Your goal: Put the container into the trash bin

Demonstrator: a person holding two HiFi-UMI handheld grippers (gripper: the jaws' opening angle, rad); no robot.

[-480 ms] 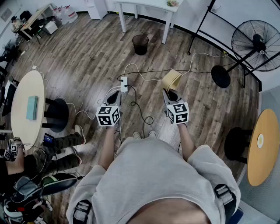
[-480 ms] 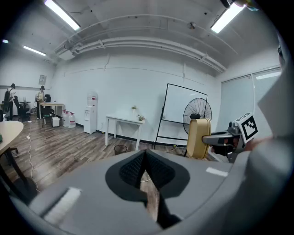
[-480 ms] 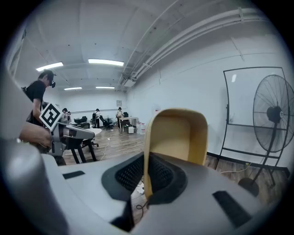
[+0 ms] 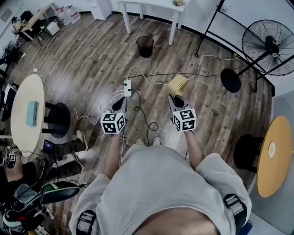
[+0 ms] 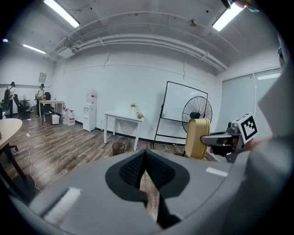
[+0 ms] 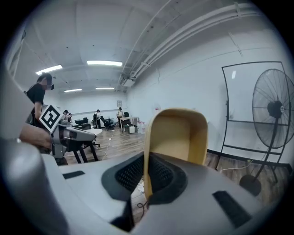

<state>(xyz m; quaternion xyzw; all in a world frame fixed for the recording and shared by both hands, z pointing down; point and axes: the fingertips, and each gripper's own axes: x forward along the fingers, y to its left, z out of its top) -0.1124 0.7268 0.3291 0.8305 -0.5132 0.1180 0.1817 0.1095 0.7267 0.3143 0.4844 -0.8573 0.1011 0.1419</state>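
Observation:
A tan plastic container [image 4: 178, 84] hangs above the wooden floor, and my right gripper [image 4: 176, 98] is shut on its wall. In the right gripper view the container [image 6: 177, 135] stands upright between the pads, its thin edge pinched at my right gripper [image 6: 146, 170]. My left gripper [image 4: 120, 102] is held level beside it, shut with nothing in it; its pads [image 5: 133, 167] meet at the tip. The black mesh trash bin [image 4: 145, 46] stands far ahead by a white table's leg. The left gripper view shows the trash bin [image 5: 118, 148] in the distance and the container [image 5: 197, 137] to the right.
A white table [image 4: 151, 7] stands behind the bin. A power strip [image 4: 127, 87] and loose cables lie on the floor ahead of my feet. A standing fan [image 4: 268, 46] is at the right, round tables [image 4: 27, 112] [image 4: 271, 153] on both sides, and a seated person's legs [image 4: 59, 153] at the left.
Hardly anything differs: the whole head view has drifted slightly left, and both grippers keep their pose with the container still held in the right one.

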